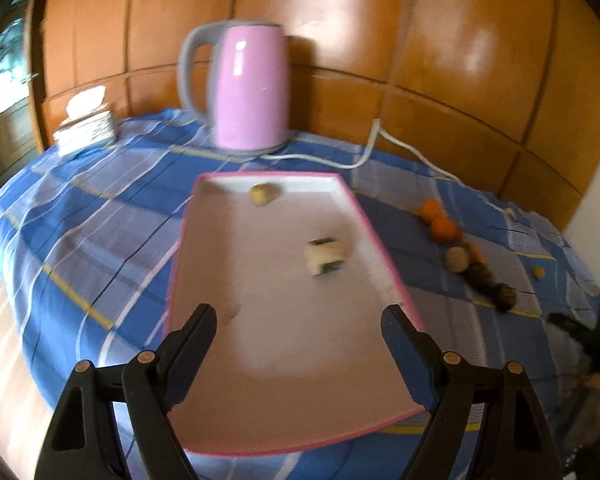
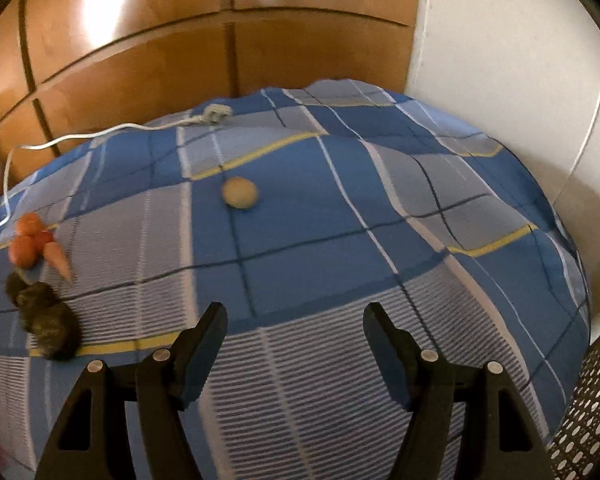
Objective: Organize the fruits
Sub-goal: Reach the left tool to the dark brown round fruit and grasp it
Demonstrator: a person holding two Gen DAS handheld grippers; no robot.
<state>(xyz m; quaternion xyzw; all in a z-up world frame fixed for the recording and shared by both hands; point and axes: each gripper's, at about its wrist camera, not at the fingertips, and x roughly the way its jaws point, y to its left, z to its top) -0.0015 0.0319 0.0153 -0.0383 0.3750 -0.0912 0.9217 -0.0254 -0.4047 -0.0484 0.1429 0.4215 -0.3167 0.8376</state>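
Observation:
A white tray with a pink rim (image 1: 384, 240) lies on the blue checked cloth. In it sit a small tan fruit (image 1: 262, 194) at the far end and a pale chunk with dark ends (image 1: 326, 258) near the right rim. My left gripper (image 1: 298, 322) hangs open over the tray's near end, nothing between its fingers. Right of the tray lie oranges (image 1: 440, 222), a tan ball (image 1: 457, 258) and dark fuzzy fruits (image 1: 494, 286). My right gripper (image 2: 294, 322) is open and empty above the cloth; a tan round fruit (image 2: 239, 192) lies ahead of it. Oranges (image 2: 28, 240), a carrot (image 2: 58, 260) and dark fruits (image 2: 46, 318) lie at its left.
A pink kettle (image 1: 252, 88) stands behind the tray, its white cord (image 1: 364, 156) trailing right to a plug (image 2: 216, 114). A stack of paper napkins (image 1: 86, 124) sits at the far left. Wooden panels back the table; a perforated basket (image 2: 588, 412) shows at the lower right.

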